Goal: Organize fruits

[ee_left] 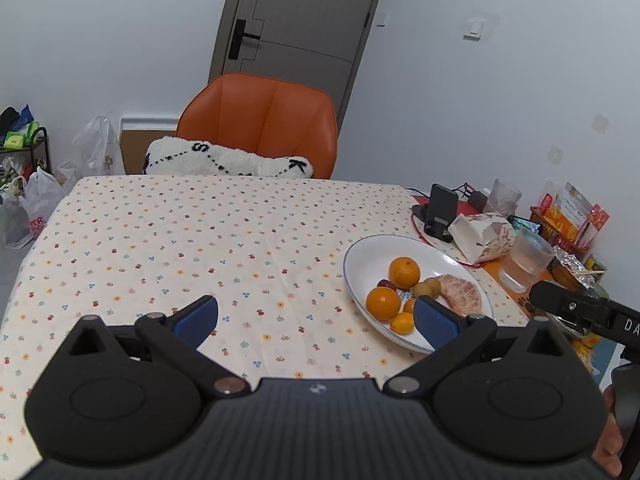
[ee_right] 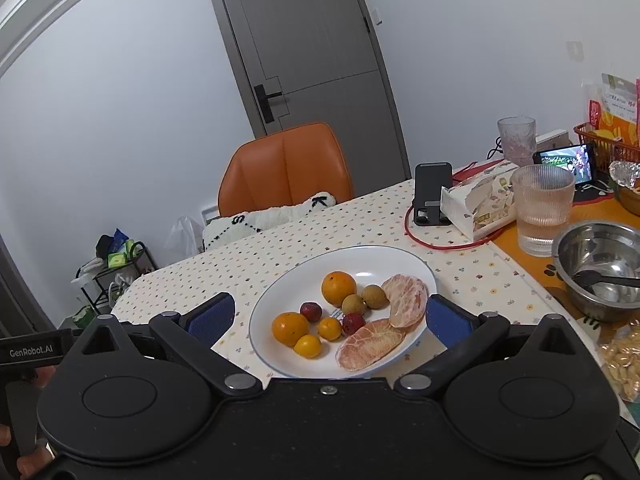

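Observation:
A white plate on the flowered tablecloth holds two oranges, small yellow-orange citrus, two red fruits, two brown longans and two peeled pomelo pieces. My right gripper is open, its blue pads on either side of the plate's near half, nothing between them. My left gripper is open over the cloth left of the plate; its right pad overlaps the plate's near edge in view. The right gripper's body shows at the right edge.
To the right stand a ribbed glass of water, a steel bowl, a tissue pack, a phone stand, a second glass, a red basket and a bag of nuts. An orange chair is behind the table.

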Tool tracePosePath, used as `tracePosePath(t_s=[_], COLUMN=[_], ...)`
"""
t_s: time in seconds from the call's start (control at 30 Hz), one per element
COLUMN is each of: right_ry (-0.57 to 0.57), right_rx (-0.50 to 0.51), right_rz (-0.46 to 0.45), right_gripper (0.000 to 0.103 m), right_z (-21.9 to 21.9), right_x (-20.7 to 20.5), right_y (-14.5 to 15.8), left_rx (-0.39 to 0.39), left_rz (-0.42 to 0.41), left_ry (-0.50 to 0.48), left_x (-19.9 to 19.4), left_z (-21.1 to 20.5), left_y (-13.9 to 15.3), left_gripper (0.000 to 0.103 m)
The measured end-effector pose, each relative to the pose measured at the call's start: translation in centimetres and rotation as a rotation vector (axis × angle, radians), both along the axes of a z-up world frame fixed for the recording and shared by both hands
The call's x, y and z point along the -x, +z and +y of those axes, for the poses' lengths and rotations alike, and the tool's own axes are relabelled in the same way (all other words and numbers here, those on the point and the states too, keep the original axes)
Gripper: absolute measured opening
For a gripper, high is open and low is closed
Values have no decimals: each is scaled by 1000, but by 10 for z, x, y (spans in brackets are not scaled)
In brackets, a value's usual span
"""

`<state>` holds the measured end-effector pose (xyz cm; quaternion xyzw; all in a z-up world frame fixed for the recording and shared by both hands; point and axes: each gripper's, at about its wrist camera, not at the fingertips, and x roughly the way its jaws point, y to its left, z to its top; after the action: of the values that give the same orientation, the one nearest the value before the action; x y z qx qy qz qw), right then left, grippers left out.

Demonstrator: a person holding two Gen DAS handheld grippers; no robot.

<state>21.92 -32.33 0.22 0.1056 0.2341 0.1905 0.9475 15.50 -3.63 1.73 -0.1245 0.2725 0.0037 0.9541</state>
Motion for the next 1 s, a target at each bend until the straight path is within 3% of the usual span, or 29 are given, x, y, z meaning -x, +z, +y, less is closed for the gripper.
tracePosePath(t_s=[0.4, 1.0], right_ry=[46, 78], right_rx=[48, 54], right_rz=[-42, -28], right_gripper=[103, 103], right_z=[13, 16], right_x=[41, 90], right_y=[16, 29], left_rx=[-24, -90], left_rz=[-40, -70], left_ry=[10, -7], left_x=[36, 95], left_z=[4, -3], left_y=[13, 29], left_gripper=[103, 103])
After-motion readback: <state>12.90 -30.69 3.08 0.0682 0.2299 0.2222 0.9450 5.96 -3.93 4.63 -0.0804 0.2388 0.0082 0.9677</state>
